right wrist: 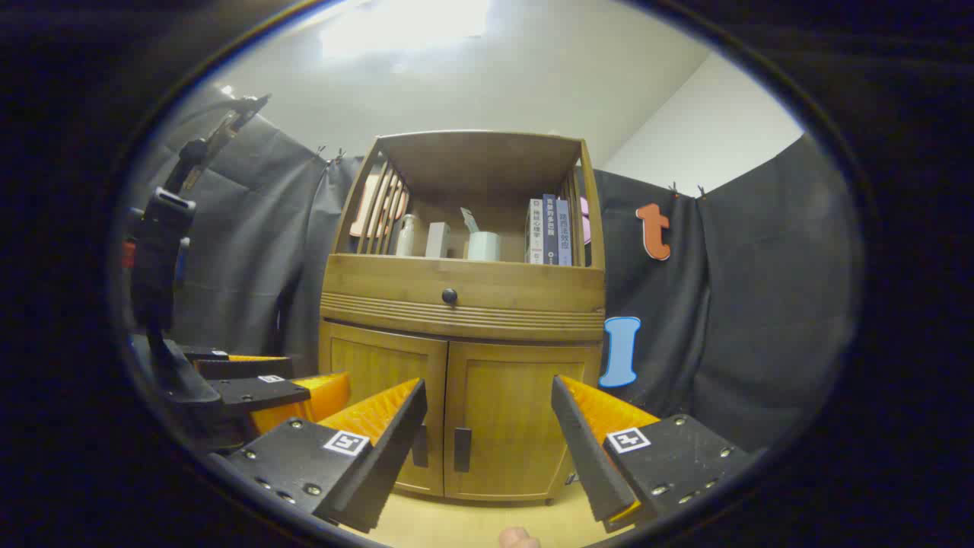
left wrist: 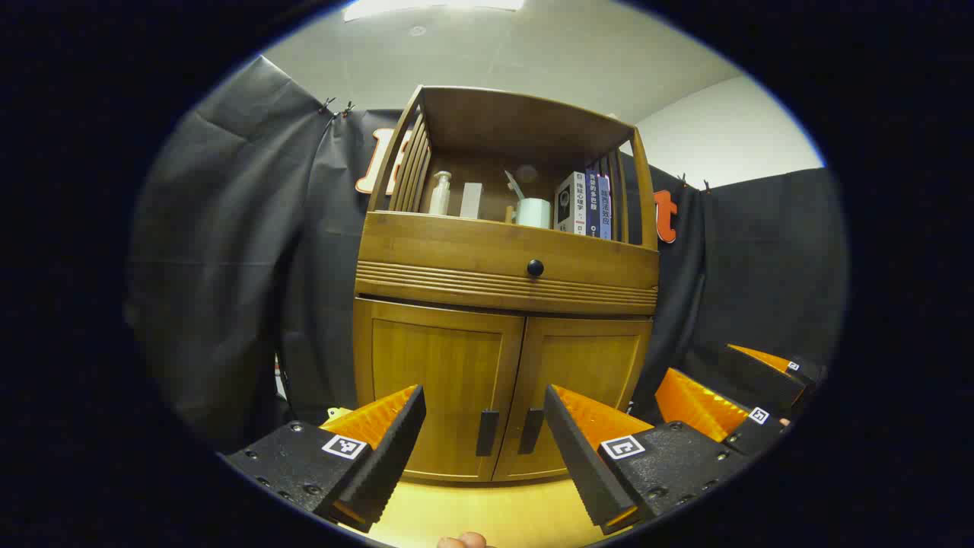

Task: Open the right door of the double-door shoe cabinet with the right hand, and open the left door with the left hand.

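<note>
The wooden shoe cabinet (left wrist: 506,293) stands straight ahead with its left door (left wrist: 441,388) and right door (left wrist: 590,369) both shut. Two dark vertical handles (left wrist: 487,432) (left wrist: 530,430) sit side by side at the middle seam. My left gripper (left wrist: 484,392) is open, short of the cabinet and framing both handles. My right gripper (left wrist: 700,359) hangs off to the right. In the right gripper view the right gripper (right wrist: 488,380) is open in front of the right door (right wrist: 517,407), whose handle (right wrist: 462,449) lies between its fingers. The left gripper (right wrist: 319,371) is at the lower left.
Above the doors are a drawer with a dark knob (left wrist: 535,267) and an open shelf holding a bottle (left wrist: 440,192), a white cup (left wrist: 533,212) and books (left wrist: 586,204). The cabinet rests on a yellow wooden surface (left wrist: 494,510). Black cloth hangs on both sides.
</note>
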`<state>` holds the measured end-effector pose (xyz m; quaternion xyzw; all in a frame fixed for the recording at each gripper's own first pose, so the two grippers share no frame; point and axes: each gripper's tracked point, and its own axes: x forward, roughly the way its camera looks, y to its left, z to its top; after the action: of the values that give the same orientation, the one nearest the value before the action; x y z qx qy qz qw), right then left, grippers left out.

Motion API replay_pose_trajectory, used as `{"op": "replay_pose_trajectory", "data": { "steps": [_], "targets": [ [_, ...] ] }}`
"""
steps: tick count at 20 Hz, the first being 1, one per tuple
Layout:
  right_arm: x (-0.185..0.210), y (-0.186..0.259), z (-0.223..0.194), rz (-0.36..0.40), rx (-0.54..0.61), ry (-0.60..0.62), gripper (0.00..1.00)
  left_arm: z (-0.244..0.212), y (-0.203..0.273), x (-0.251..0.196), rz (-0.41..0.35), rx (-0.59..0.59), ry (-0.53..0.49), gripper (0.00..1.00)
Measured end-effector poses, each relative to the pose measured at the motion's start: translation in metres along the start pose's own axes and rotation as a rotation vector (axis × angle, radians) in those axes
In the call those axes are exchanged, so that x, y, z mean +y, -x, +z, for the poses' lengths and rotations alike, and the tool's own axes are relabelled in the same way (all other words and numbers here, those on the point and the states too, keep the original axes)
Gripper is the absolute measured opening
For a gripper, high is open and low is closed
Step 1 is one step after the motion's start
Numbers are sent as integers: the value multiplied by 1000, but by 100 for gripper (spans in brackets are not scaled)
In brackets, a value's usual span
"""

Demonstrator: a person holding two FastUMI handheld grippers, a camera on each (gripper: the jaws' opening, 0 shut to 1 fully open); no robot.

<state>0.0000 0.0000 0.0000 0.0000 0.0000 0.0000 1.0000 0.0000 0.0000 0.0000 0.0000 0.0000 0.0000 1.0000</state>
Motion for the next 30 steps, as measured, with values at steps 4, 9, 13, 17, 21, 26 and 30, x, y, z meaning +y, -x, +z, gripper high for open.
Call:
{"op": "replay_pose_trajectory", "data": {
  "steps": [4, 9, 13, 17, 21, 26, 30],
  "targets": [
    [3, 0, -1, 23, 8, -40, 98, -4, -4, 1, 24, 12, -14, 92],
    [-8, -3, 1, 16, 8, -54, 97, -6, -6, -7, 35, 8, -9, 92],
    [-19, -7, 2, 5, 6, -67, 97, -1, -10, -14, 36, -10, -26, 92],
    [-27, -10, -1, -3, 11, -86, 98, -1, -13, -21, 36, -17, -44, 92],
    [-37, -11, 0, -11, 13, -89, 97, -8, -18, -24, 42, -7, -44, 92],
    [-53, -6, 13, -34, -11, -52, 97, -38, -43, -30, 15, 55, -43, 96],
    [-67, 5, 24, -74, -33, -25, 97, -65, -69, -32, -4, 99, -38, 93]
  ]
}}
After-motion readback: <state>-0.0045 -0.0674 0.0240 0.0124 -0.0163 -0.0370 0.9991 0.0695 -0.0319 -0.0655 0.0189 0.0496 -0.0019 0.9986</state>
